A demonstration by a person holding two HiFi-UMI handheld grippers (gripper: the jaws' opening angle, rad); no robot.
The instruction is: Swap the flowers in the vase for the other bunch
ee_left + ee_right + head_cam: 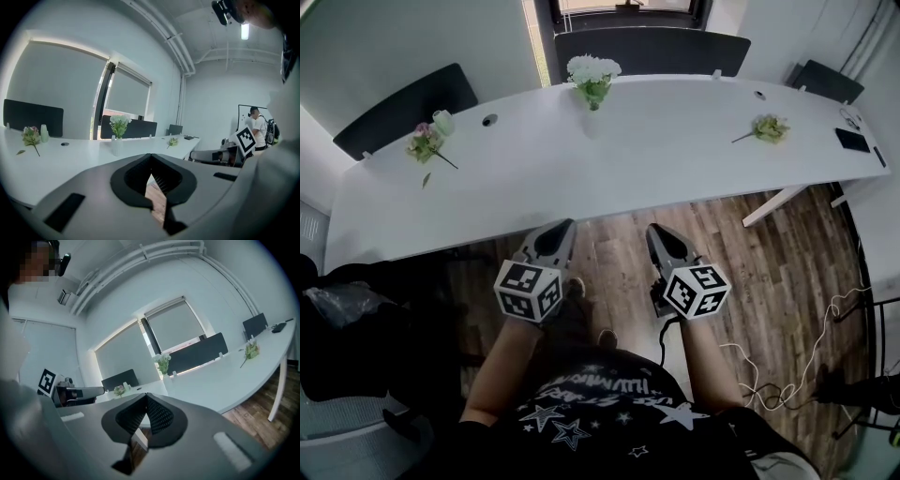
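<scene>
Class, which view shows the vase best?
Left gripper view: the vase stands side-on, its flowers clear. The head view shows it from above, pale against the table; the right gripper view shows it small.

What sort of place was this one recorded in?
Likely an office or meeting room: a long white desk, dark divider screens behind it, and lowered roller blinds.

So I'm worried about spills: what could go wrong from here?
The slim vase stands toward the far side of the table; tugging the white flowers out could tip it. Two loose bunches lie apart, a pink bunch and a yellow-green bunch; the wrong one may get picked.
</scene>
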